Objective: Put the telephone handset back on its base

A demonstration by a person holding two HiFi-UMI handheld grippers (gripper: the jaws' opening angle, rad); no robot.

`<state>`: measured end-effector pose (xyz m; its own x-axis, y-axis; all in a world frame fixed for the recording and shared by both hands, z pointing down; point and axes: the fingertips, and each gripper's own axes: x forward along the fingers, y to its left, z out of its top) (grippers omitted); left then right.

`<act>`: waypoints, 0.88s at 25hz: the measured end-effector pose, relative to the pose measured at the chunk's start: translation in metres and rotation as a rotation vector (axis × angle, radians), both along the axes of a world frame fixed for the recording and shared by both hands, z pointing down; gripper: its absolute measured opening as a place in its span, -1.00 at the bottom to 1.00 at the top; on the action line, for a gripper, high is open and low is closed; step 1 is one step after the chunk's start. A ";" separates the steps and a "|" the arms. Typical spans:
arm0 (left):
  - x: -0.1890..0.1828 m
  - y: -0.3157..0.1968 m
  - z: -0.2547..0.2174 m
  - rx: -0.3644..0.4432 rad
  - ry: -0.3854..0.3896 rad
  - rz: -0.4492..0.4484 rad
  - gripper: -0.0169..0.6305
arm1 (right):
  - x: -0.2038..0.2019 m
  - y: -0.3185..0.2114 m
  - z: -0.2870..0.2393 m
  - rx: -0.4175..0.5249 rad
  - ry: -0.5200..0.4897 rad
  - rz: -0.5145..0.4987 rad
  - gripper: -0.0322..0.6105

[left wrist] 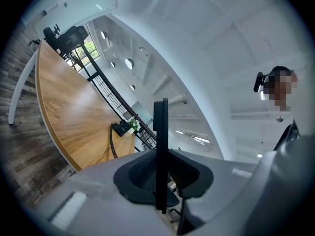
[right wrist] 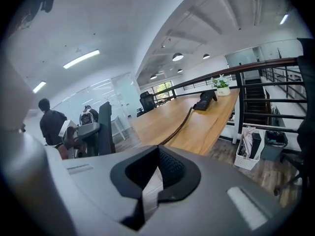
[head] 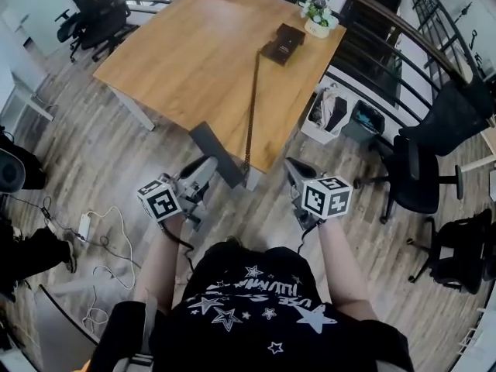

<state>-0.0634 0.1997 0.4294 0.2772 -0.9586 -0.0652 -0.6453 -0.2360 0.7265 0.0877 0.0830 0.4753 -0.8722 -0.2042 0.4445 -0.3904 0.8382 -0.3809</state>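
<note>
One wooden table (head: 194, 53), plank floor (head: 77, 153) — left hand-held gripper (left wrist: 160, 167) pinching handset (head: 215, 152), right hand-held gripper (right wrist: 157, 156) closed.

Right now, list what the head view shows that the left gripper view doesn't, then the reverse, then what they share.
Head view only: both grippers from above, the left gripper and the right gripper; a white basket and a dark bin on the floor. Left gripper view only: its jaws pressed on the thin edge of the handset; the white ceiling. Shared: the wooden table, telephone base, potted plant, coiled cord, handset.
</note>
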 end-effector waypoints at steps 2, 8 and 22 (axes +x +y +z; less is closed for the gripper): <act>-0.009 -0.005 0.003 -0.007 0.012 0.016 -0.72 | -0.002 -0.005 0.003 -0.012 0.003 0.034 -0.89; -0.024 -0.029 0.013 -0.018 0.058 0.027 -0.72 | 0.001 -0.027 0.020 -0.048 0.035 0.085 -0.89; -0.049 -0.149 0.005 -0.034 0.040 0.021 -0.72 | -0.065 -0.178 0.027 -0.072 -0.030 0.030 -0.89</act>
<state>-0.1124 0.0510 0.4340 0.2955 -0.9543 -0.0441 -0.6104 -0.2241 0.7598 0.0227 -0.0952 0.5019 -0.8793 -0.1985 0.4330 -0.4022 0.7964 -0.4516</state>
